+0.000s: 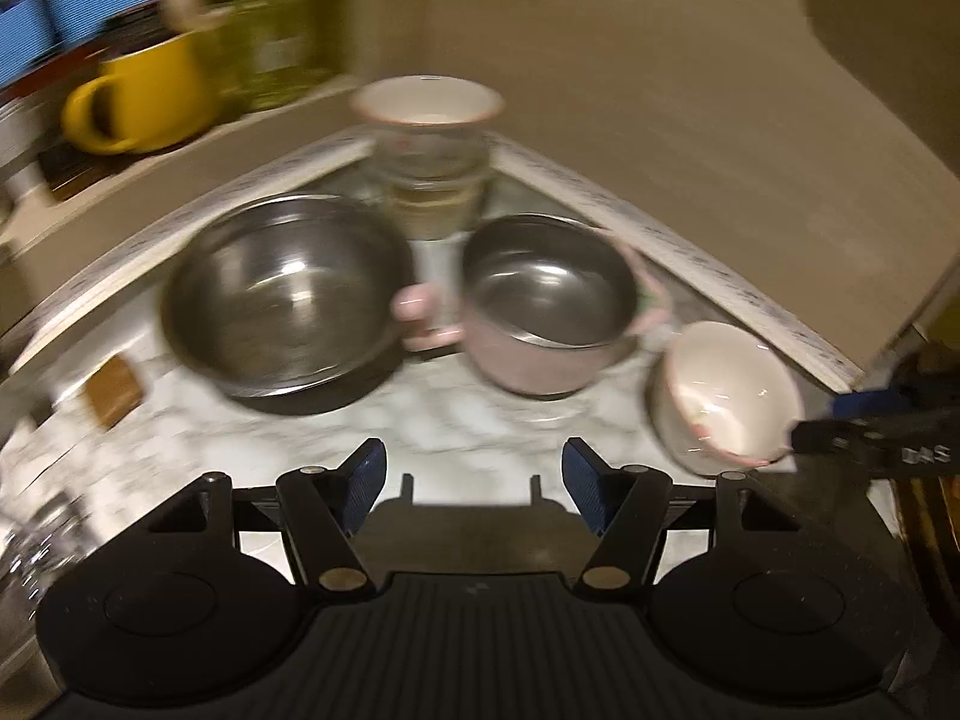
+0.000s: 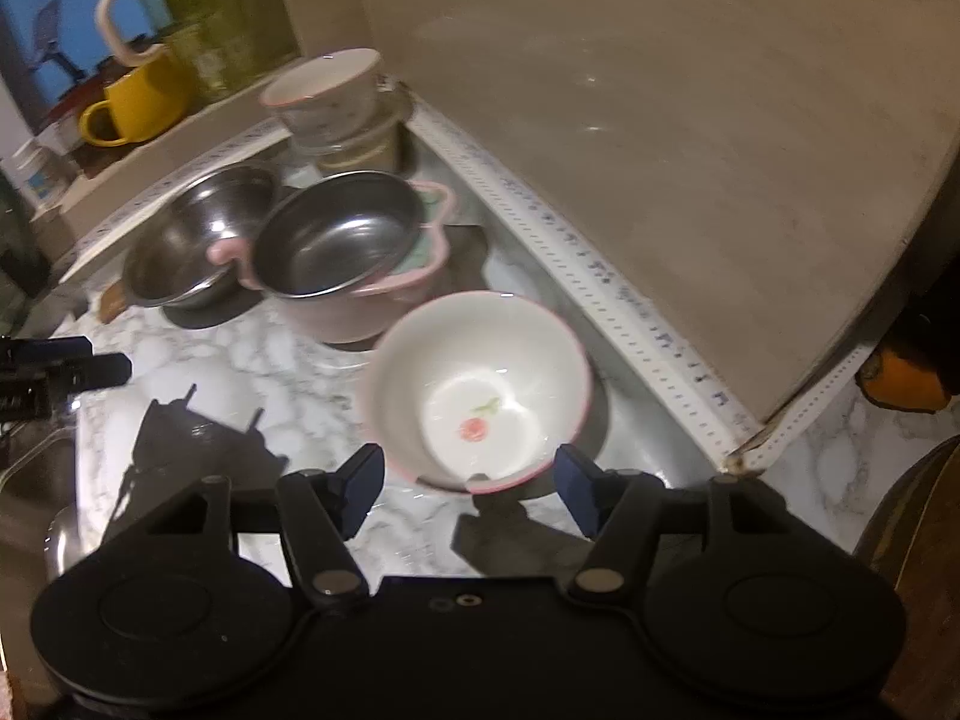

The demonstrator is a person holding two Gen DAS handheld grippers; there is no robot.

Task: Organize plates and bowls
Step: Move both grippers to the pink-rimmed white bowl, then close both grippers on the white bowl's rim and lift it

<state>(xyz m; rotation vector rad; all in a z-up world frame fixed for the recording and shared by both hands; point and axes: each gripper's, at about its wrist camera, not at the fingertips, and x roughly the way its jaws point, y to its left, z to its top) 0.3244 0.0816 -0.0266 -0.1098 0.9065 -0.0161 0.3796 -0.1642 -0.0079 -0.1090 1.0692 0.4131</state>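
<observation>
left wrist view: the left claw [image 1: 474, 477] hangs released over bare marbled tabletop [image 1: 420, 414], nothing between its blue pads. ahead sit a steel bowl [image 1: 288, 294] on a dark mat and, just to its right, a pink pot [image 1: 546, 306] with a steel liner, its handle reaching toward the steel bowl. behind them in the corner stands a stack [image 1: 429, 150] of clear containers topped by a white bowl. a white cup-bowl [image 1: 726, 399] with a pink rim sits at the right – the tip of the right claw [image 1: 870, 447] is just beside its rim; whether it touches i cannot tell. a yellow mug [image 1: 144, 99] stands on a ledge at upper left. the picture is blurred.

right wrist view: the right claw [image 2: 468, 477] is released too, its pads either side of the near rim of the white cup-bowl [image 2: 480, 384] without pressing it. the bowl rests on the tabletop [image 2: 240, 372], a small pink flower painted inside. beyond it, the pink pot [image 2: 348, 258] overlaps the steel bowl [image 2: 198, 240], with the stack [image 2: 336, 108] at the back – the yellow mug [image 2: 138, 102] is on the ledge. the left claw [image 2: 60, 369] shows at the left edge.
</observation>
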